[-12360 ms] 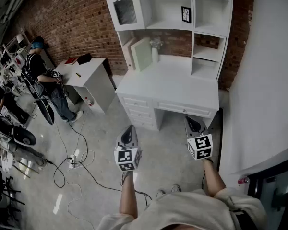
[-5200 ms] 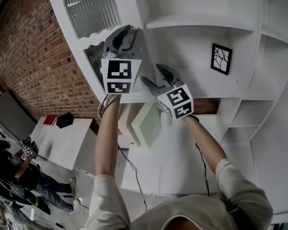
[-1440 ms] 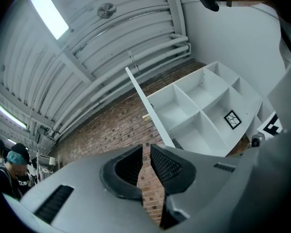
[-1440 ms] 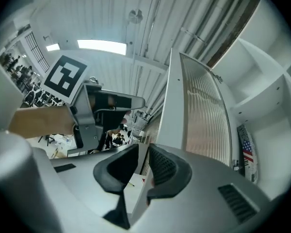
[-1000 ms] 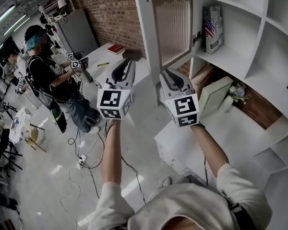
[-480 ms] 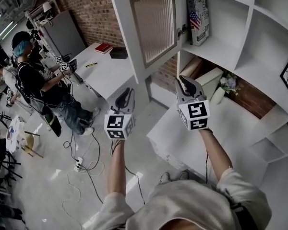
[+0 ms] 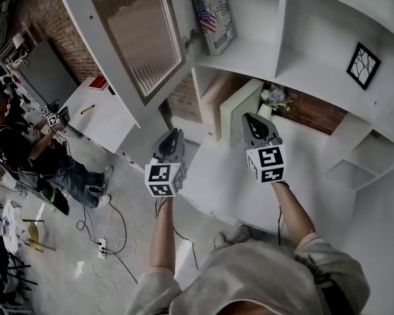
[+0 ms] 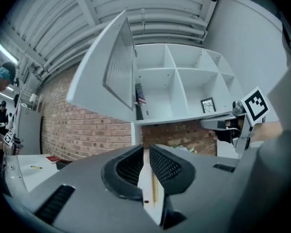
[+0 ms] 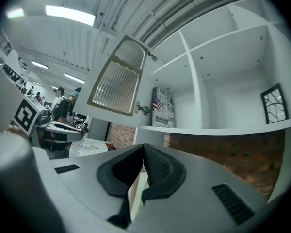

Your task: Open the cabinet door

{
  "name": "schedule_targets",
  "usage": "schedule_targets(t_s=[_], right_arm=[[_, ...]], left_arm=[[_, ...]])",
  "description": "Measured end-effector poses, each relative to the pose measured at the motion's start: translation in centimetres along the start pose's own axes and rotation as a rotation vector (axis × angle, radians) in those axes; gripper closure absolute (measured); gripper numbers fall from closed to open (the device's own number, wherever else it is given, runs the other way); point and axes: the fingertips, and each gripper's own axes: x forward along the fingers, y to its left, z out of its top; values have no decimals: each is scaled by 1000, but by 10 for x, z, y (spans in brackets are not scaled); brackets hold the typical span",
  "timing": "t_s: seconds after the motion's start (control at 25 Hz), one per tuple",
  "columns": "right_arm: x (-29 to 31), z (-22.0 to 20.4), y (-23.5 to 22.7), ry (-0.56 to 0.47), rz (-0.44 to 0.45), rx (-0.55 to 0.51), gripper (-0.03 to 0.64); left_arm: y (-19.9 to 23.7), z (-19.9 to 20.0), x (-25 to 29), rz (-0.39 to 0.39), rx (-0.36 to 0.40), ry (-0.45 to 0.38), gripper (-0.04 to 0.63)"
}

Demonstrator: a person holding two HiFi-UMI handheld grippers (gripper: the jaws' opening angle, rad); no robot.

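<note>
The white cabinet door [image 7: 139, 39] with its ribbed glass pane stands swung open at the upper left, also in the left gripper view [image 8: 109, 76] and the right gripper view [image 9: 119, 81]. The compartment behind it shows a flag-printed book [image 7: 213, 17]. My left gripper [image 7: 173, 136] hangs below the door in front of the desk. Its jaws [image 8: 146, 149] are open by a narrow gap with nothing between them. My right gripper [image 7: 253, 120] is level beside it, over the desk, and is shut on nothing [image 9: 143, 148]. Neither gripper touches the door.
The white desk top [image 7: 230, 182] lies under the grippers, with leaning books [image 7: 233, 113] and a small vase of flowers [image 7: 272, 97] at its back. A framed picture [image 7: 362, 64] stands on a shelf. A person [image 7: 26, 149], a side table [image 7: 98, 117] and floor cables [image 7: 102, 241] are left.
Both grippers have dropped down and away from the open door to desk height. The right jaws have closed. The door stays swung open.
</note>
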Motion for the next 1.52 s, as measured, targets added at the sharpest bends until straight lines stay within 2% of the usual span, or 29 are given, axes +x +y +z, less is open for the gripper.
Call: schedule_targets(t_s=[0.36, 0.64, 0.96, 1.52], right_arm=[[-65, -33, -91, 66, -168, 12, 603], [-104, -52, -139, 93, -267, 29, 603], [-111, -65, -153, 110, -280, 38, 603], [-93, -72, -145, 121, -249, 38, 603]], left_arm=[[-99, 8, 77, -199, -14, -29, 564], [-154, 14, 112, -297, -3, -36, 569], [-178, 11, 126, -331, 5, -26, 569], [-182, 4, 131, -342, -7, -18, 569]])
